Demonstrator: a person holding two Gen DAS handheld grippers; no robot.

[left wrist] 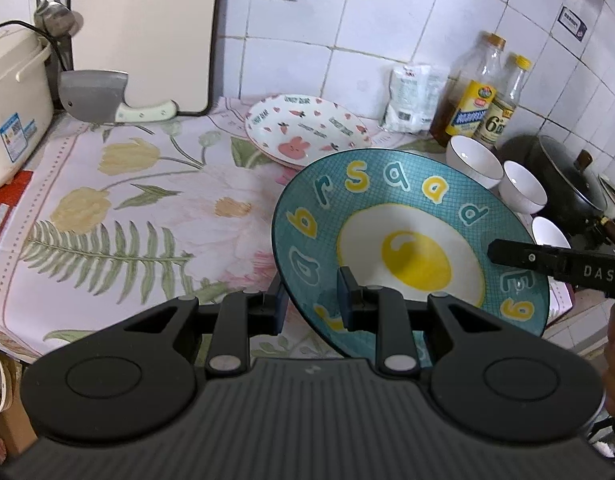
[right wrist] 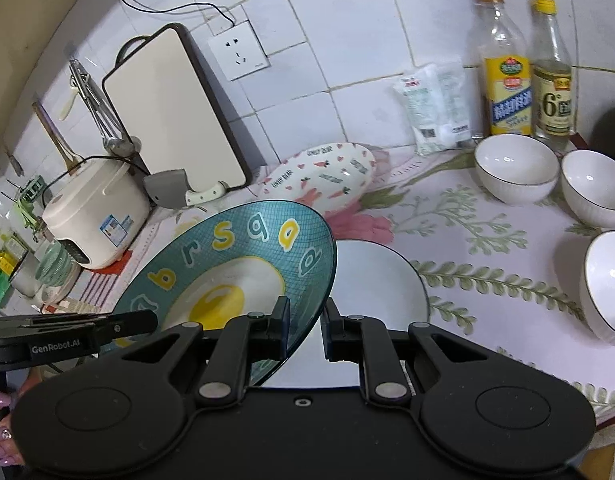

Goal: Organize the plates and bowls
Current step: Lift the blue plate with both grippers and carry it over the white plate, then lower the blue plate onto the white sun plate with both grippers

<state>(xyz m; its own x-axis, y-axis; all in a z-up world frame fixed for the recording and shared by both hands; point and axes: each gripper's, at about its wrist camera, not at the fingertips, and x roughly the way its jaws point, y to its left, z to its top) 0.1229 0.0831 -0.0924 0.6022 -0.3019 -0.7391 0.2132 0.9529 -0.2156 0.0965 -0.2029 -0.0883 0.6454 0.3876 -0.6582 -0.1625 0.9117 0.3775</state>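
Note:
A teal plate (left wrist: 403, 240) with a fried-egg picture and letters is held tilted above the counter. My left gripper (left wrist: 313, 306) is shut on its near rim. My right gripper (right wrist: 305, 326) straddles the plate's opposite rim (right wrist: 247, 264); its jaws stand slightly apart, one finger each side. A white plate (right wrist: 379, 280) lies flat beneath the teal plate. A rabbit-and-carrot plate (left wrist: 307, 130) rests on a stack near the wall, also in the right wrist view (right wrist: 323, 178). Three white bowls (right wrist: 515, 168) stand at the right.
A rice cooker (left wrist: 11, 112) stands at the left. A cleaver (left wrist: 107, 98) and cutting board (left wrist: 147, 32) lean on the wall. Two bottles (right wrist: 507, 80) and a white bag (right wrist: 435, 108) stand at the back. A black pot (left wrist: 567, 180) is at the right.

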